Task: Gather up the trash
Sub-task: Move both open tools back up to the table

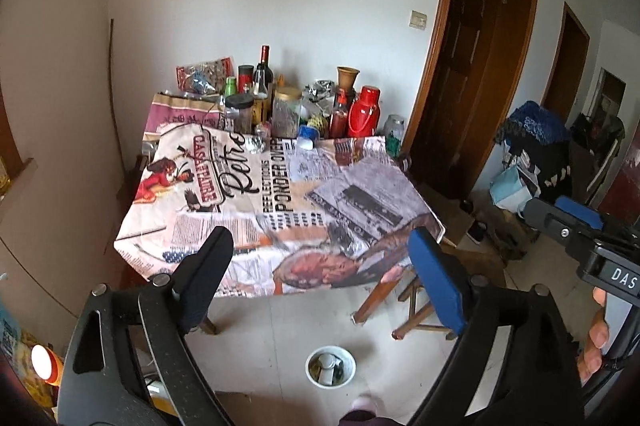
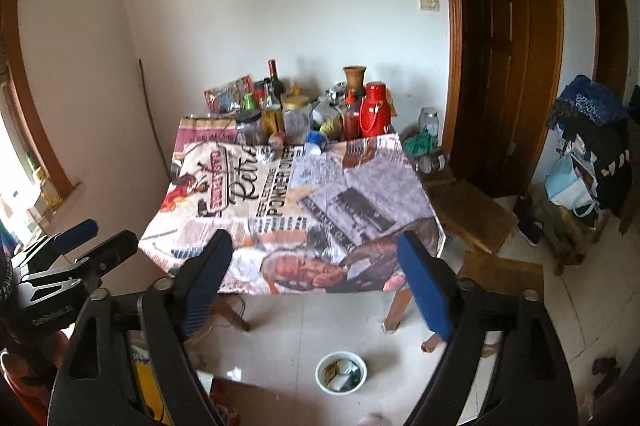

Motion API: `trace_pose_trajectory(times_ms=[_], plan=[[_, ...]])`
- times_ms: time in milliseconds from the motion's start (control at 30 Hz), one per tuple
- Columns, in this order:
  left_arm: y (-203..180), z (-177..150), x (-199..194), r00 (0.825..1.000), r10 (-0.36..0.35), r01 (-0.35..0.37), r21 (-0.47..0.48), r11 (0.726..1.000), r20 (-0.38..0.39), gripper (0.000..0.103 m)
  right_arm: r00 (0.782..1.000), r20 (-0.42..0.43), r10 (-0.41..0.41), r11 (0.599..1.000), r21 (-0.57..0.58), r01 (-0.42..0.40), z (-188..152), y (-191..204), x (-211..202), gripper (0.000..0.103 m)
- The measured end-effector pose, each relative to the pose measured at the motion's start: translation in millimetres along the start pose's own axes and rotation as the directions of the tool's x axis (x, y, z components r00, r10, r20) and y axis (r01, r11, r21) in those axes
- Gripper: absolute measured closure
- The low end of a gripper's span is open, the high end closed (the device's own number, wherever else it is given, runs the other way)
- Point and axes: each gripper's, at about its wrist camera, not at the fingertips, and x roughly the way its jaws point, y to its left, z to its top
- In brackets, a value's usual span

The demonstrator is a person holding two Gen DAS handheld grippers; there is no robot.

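Both grippers raised, looking slightly down over the table from its near side. Left gripper: jaws wide, nothing between them. Right gripper: jaws wide, likewise empty. No earlier view to compare. Bin, a small white one, stands on the floor in front of the table, between the two grippers and below them; it already holds a few pieces (a pale cap-like item, some wrappers; exact contents too small to tell). Cloth over the near part of the table looks bare. Jars, bottles and a red flask crowd the far edge by the wall. Possible remaining trash, judged only: a small crumpled foil-like scrap and a blue-and-white cup at the front of that cluster. Step in hand seems to be scanning for the next piece. To do it well: pick one target, reach across the cloth low and level, keep jaws wide until they straddle it, avoid nudging the tall bottles behind. Pose: both grippers side by side, tilted downward; fingers of the hand holding the right gripper show in the left view.
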Motion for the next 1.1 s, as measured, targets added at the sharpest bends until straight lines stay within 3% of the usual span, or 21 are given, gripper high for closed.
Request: trace_pose_trajectory(times_ms=[300,700,1100], plan=[[-18,38,51,0.999,0.045,-0.045,0.013,0.999,0.021,0.014,0.999,0.032,0.023,1.000,0.008,-0.023,35,-23,39,0.016],[-66,116,147,0.991,0.119,-0.118,-0.036,0.992,0.052,0.014,0.992,0.008,0.126,0.991,-0.043,-0.125,114,-85,115,0.016],[-69,146,225,0.978,0.208,-0.209,-0.063,0.976,-0.013,0.014,0.980,-0.065,0.187,0.979,-0.065,-0.191,156,-118,193,0.016]])
